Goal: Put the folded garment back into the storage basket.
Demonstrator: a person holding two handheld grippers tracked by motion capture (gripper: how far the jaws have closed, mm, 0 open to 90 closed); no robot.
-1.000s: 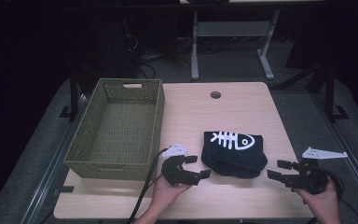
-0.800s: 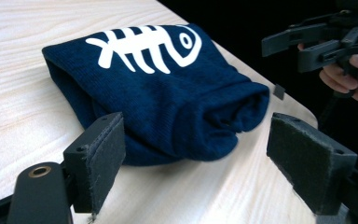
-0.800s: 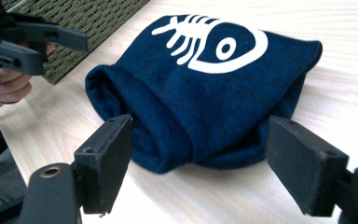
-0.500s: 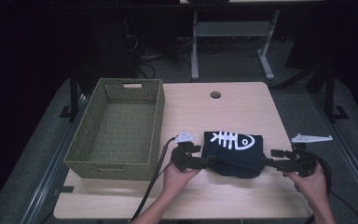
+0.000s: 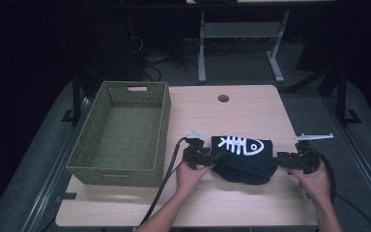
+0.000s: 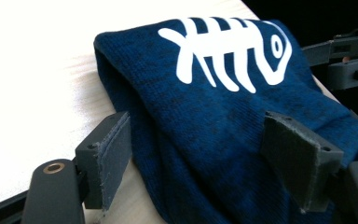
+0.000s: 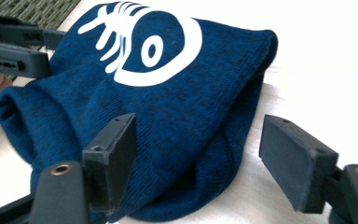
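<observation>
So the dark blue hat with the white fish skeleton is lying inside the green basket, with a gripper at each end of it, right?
Not quite. The hat lies on the table, beside the green basket, not inside it; the high view shows this. The left gripper and right gripper are indeed at its two ends.

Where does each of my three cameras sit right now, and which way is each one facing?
High view: above the person's side, looking forward and down on the table, basket and beanie; forearms, both hands show.
Left gripper view: on the left gripper, looking along its jaws, which straddle the beanie's edge.
Right gripper view: on the right gripper, facing the beanie's opposite end.
Shared: both gripper views show the beanie's white fishbone print and the other gripper beyond.
</observation>
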